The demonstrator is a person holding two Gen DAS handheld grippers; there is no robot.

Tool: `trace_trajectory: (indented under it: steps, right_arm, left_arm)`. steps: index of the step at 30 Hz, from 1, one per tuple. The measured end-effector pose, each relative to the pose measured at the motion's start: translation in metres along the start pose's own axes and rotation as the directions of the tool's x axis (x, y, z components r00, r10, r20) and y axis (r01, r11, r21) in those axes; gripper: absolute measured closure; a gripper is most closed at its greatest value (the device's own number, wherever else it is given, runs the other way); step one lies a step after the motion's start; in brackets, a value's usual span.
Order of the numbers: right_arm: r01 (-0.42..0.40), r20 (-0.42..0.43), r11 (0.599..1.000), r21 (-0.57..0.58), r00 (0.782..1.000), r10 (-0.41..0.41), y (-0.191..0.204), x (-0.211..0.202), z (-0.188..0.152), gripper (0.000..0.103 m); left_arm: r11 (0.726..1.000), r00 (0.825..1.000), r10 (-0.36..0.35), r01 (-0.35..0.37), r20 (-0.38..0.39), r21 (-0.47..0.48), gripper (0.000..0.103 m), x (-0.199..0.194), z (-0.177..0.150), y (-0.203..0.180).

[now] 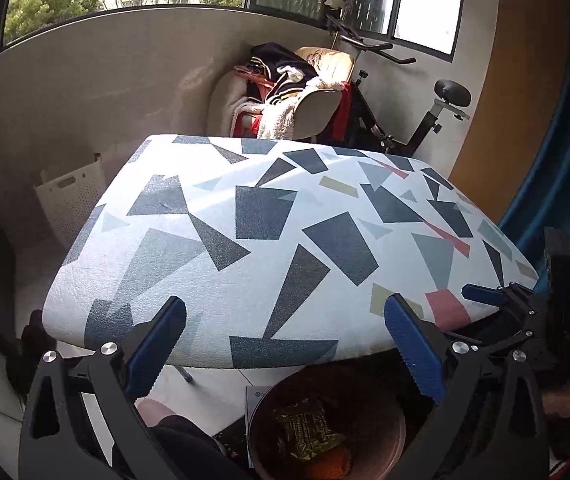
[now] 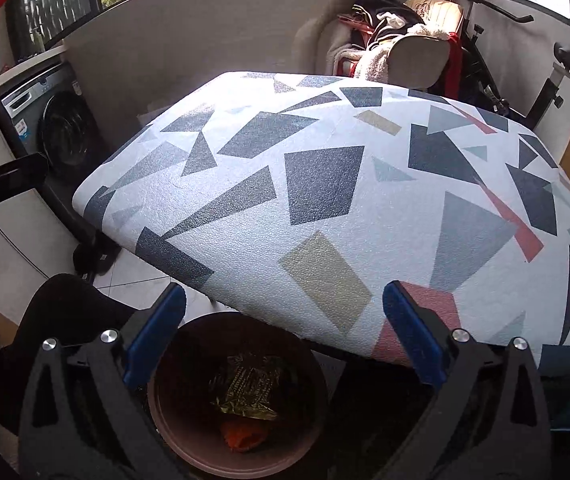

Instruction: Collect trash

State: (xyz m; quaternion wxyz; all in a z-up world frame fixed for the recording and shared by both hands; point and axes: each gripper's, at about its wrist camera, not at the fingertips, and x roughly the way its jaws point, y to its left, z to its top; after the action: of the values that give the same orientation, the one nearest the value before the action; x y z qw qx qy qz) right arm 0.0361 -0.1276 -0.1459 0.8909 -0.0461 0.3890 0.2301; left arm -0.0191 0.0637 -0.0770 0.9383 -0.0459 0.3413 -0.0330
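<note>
1. The table [image 2: 325,184] has a white cover printed with grey, navy, pink and olive shapes.
2. On the tiled floor [image 2: 137,280] by its near edge stands a brown bin [image 2: 189,432] holding wrappers [image 2: 249,392].

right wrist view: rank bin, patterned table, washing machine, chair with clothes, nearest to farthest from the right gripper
From the right gripper, jaws open with nothing between them:
1. Bin: directly below, wrappers inside.
2. Patterned table: just ahead, its near edge over the bin.
3. Washing machine: far left, beyond the table's left corner.
4. Chair with clothes: behind the table's far edge, upper right.
</note>
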Motion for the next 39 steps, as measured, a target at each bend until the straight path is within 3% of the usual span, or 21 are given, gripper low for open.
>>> trace_trajectory:
  steps: [9,17,21,28,39]
  right_arm:
    - [0.11,0.156,0.994,-0.015,0.982,-0.106,-0.029,-0.067,0.063,0.006]
    - [0.167,0.226,0.986,-0.024,0.961,-0.158,-0.038,-0.105,0.08,0.006]
    - [0.194,0.24,0.981,-0.032,0.954,-0.181,-0.04,-0.114,0.083,0.006]
    - [0.199,0.251,0.979,-0.055,0.951,-0.179,-0.037,-0.119,0.082,0.006]
    - [0.203,0.264,0.977,-0.064,0.948,-0.18,-0.029,-0.122,0.082,0.006]
  left_arm:
    - [0.999,0.989,-0.019,0.011,0.15,0.052,0.006,-0.029,0.051,-0.027]
    - [0.993,0.979,-0.026,0.002,0.201,0.118,0.006,-0.041,0.08,-0.055]
    - [0.994,0.975,0.021,-0.043,0.223,0.097,0.006,-0.045,0.084,-0.059]
    - [0.998,0.982,0.001,-0.013,0.187,0.068,0.006,-0.042,0.084,-0.054]
    - [0.995,0.986,0.032,-0.047,0.164,0.087,0.006,-0.038,0.079,-0.057]
